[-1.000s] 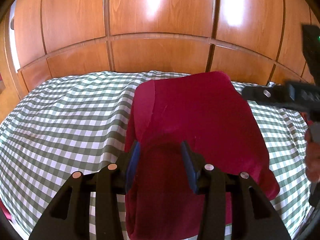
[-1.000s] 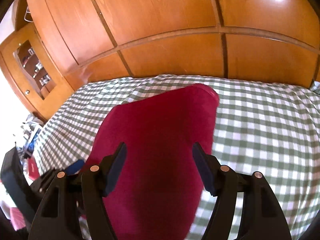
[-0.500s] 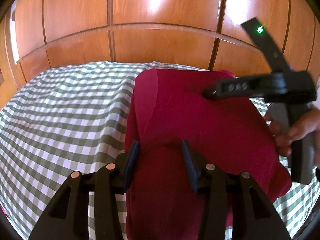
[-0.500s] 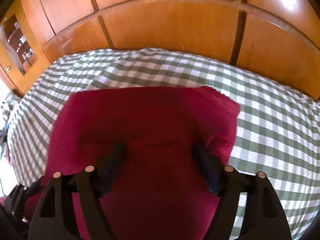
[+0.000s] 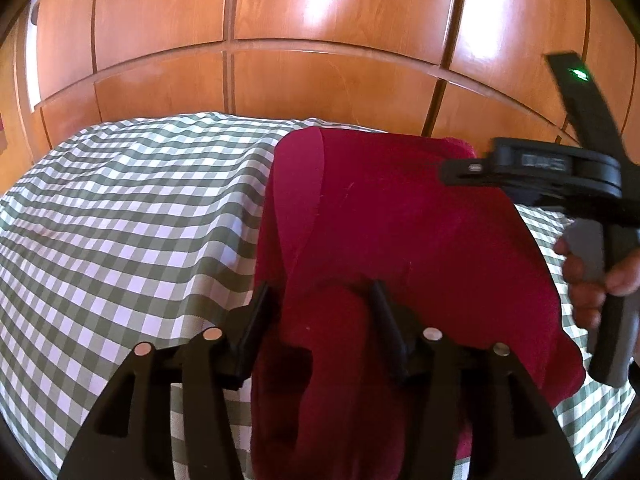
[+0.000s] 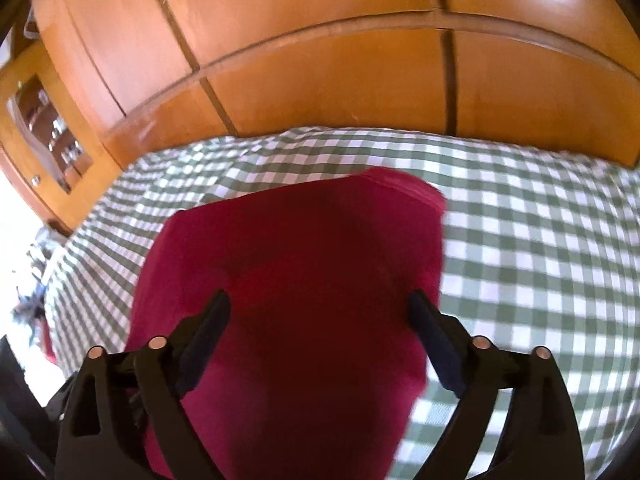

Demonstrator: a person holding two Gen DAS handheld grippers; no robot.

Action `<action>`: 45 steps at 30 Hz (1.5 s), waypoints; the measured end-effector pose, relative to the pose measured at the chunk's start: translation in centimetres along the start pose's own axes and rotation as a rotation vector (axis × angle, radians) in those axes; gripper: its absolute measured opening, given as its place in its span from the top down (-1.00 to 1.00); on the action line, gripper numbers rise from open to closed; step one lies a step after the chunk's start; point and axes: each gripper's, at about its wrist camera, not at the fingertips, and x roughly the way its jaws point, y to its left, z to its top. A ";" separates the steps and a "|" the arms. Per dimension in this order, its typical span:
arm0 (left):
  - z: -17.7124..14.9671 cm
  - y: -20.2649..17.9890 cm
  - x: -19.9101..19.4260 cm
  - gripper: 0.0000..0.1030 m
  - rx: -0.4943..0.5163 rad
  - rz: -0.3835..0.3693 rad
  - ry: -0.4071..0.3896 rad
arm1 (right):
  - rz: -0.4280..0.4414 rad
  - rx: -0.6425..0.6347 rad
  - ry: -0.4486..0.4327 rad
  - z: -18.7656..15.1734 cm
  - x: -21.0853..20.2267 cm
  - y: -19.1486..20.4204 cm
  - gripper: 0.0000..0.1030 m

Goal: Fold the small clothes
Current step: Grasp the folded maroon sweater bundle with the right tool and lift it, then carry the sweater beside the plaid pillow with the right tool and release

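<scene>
A dark red garment [image 5: 400, 232] lies folded on the green-and-white checked cloth [image 5: 120, 220]. My left gripper [image 5: 320, 292] sits low at the garment's near left edge. Its jaws are opening, and a hump of red cloth rises between them with the pads apart from it. My right gripper [image 6: 320, 300] hovers over the garment [image 6: 304, 248] near its right side. Its jaws are opening wide, and red cloth lies below them, not pinched. In the left wrist view a hand [image 5: 588, 280] holds the right gripper's handle at the garment's right edge.
Glossy wooden wardrobe panels [image 5: 320, 80] rise right behind the checked surface. A glass-fronted wooden cabinet [image 6: 44, 132] stands at the far left in the right wrist view, with blurred clutter below it. Bare checked cloth [image 6: 540, 240] spreads to either side of the garment.
Both pairs of jaws have widened. The right gripper came in from the right edge over the garment and sank toward it. The left gripper stayed at the garment's near left edge.
</scene>
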 end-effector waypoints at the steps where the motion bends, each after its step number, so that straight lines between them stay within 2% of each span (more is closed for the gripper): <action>1: 0.0 0.2 0.0 -0.20 -0.006 0.011 -0.002 | 0.014 0.022 0.000 -0.3 -0.3 -0.5 -0.76; 7: -0.3 2.3 0.6 -0.49 -0.098 -0.050 0.015 | 0.240 0.192 0.072 -3.4 -1.0 -4.3 -0.82; 8: -0.4 2.8 0.8 -0.56 -0.122 -0.070 0.020 | 0.268 0.221 0.085 -3.8 -0.7 -4.9 -0.82; 9: -0.5 3.2 0.9 -0.73 -0.140 -0.077 0.024 | 0.290 0.256 0.095 -4.3 -0.4 -5.5 -0.82; 10: -0.7 4.0 1.2 -0.78 -0.176 -0.086 0.033 | 0.309 0.278 0.101 -4.6 -0.1 -5.9 -0.82; 14: -1.3 6.1 2.4 -0.84 -0.286 -0.218 0.074 | 0.388 0.299 0.091 -4.9 0.5 -6.2 -0.81; 15: -1.5 6.4 2.5 -0.85 -0.297 -0.235 0.074 | 0.412 0.296 0.093 -4.8 0.7 -5.9 -0.65; 19: -1.9 6.4 2.4 -0.84 -0.301 -0.256 0.056 | 0.431 0.296 0.107 -4.6 2.2 -5.2 -0.42; 23: -2.2 6.7 2.4 -0.74 -0.320 -0.290 0.049 | 0.468 0.290 0.108 -5.2 2.9 -5.2 -0.41; 26: -2.2 6.5 2.2 -0.58 -0.313 -0.303 0.044 | 0.518 0.294 0.096 -5.4 3.0 -5.4 -0.53; 29: -2.3 6.0 1.3 -0.38 -0.292 -0.293 0.028 | 0.463 0.218 0.083 -5.6 2.4 -4.3 -0.53; 31: -2.3 5.4 0.6 -0.34 -0.269 -0.259 0.008 | 0.445 0.221 0.077 -5.6 2.3 -4.2 -0.44; 33: -2.2 5.0 0.4 -0.24 -0.249 -0.254 -0.002 | 0.433 0.225 0.076 -5.7 2.1 -4.1 -0.16; 34: -2.3 4.9 0.4 -0.19 -0.247 -0.265 0.001 | 0.428 0.222 0.074 -5.7 1.8 -4.0 -0.10; 36: -2.0 4.8 0.4 0.13 -0.249 -0.301 0.011 | 0.404 0.197 0.055 -5.6 0.7 -3.5 0.09; 42: -1.0 3.2 0.0 0.27 -0.223 -0.335 0.028 | 0.351 0.152 -0.021 -5.4 -3.1 -2.9 0.18; 45: 0.0 1.0 -0.3 0.30 -0.190 -0.375 0.026 | 0.311 0.138 -0.080 -5.2 -5.9 -4.0 0.20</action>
